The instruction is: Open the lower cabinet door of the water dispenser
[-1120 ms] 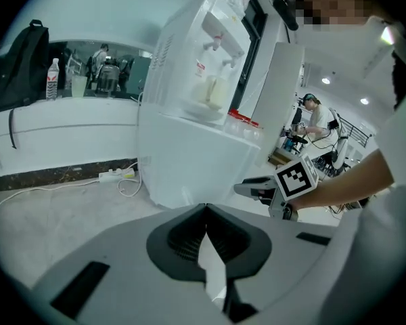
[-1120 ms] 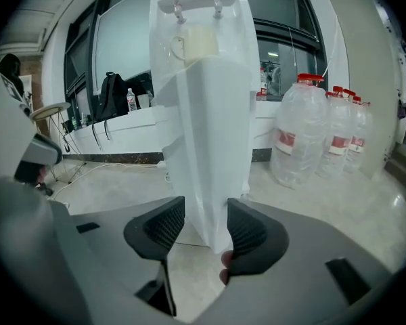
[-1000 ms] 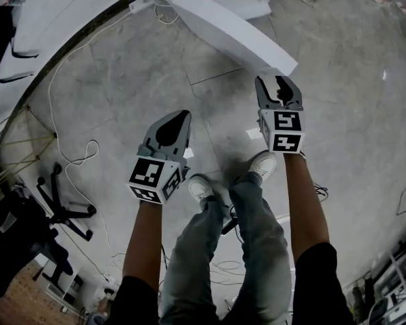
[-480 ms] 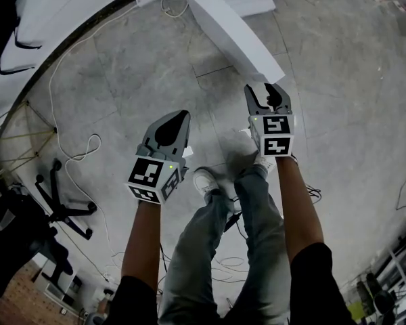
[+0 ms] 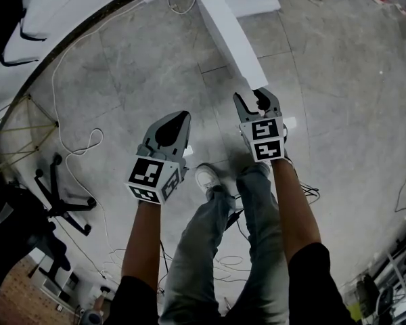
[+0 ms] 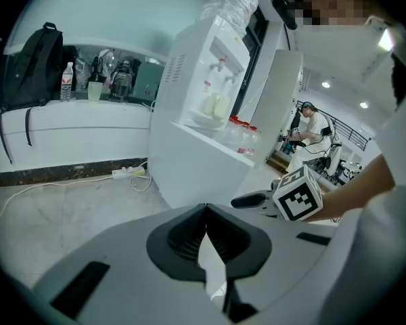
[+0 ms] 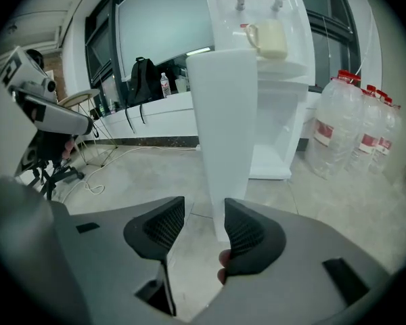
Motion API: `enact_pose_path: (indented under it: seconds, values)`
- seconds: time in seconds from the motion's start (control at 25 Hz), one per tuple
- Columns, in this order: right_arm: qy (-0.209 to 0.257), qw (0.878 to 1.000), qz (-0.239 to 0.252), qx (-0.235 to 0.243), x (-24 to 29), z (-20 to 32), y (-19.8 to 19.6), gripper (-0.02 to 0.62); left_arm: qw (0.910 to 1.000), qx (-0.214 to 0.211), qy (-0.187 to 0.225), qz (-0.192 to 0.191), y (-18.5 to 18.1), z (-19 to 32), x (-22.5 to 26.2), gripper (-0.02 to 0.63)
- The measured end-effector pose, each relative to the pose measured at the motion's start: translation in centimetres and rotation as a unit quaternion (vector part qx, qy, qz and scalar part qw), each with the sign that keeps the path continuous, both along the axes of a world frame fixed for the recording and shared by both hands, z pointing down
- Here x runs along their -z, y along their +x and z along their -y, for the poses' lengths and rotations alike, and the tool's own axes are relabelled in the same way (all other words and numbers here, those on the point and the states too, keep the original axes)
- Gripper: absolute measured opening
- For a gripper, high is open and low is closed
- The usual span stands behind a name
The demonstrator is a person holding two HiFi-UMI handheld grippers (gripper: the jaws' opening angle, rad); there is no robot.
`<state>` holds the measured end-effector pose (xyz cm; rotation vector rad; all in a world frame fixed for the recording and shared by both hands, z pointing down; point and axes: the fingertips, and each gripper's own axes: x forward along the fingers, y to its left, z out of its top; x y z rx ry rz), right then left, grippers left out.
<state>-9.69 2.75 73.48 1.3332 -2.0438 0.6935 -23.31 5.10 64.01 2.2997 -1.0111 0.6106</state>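
The left gripper hangs over the floor almost where it was a second ago, its fingers closed together and holding nothing. To its right, the lower cabinet door of the water dispenser stands open, and it has swung further to the left since then. The right gripper has followed it leftward. Its fingers are wide apart, with the door's free edge between them but not clamped.

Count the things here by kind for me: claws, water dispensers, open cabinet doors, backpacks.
Claws: 2, the left claw and the right claw
Water dispenser: 1
Open cabinet door: 1
Black backpack: 1
Total: 5
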Motion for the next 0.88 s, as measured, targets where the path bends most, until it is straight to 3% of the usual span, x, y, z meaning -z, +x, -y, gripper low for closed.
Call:
enact_pose_path:
  seconds: [0.44, 0.88]
  values:
    - [-0.021, 0.997, 0.006, 0.071, 0.1, -1.3, -3.6, 0.204, 0.9999, 0.012, 0.0, 0.002, -0.8, -0.6, 1.1, 0.011]
    - [0.01, 0.995, 0.037, 0.089, 5.5, -2.7, -5.9, 0.193, 0.9998, 0.018, -0.002, -0.003, -0.8, -1.9, 4.2, 0.011]
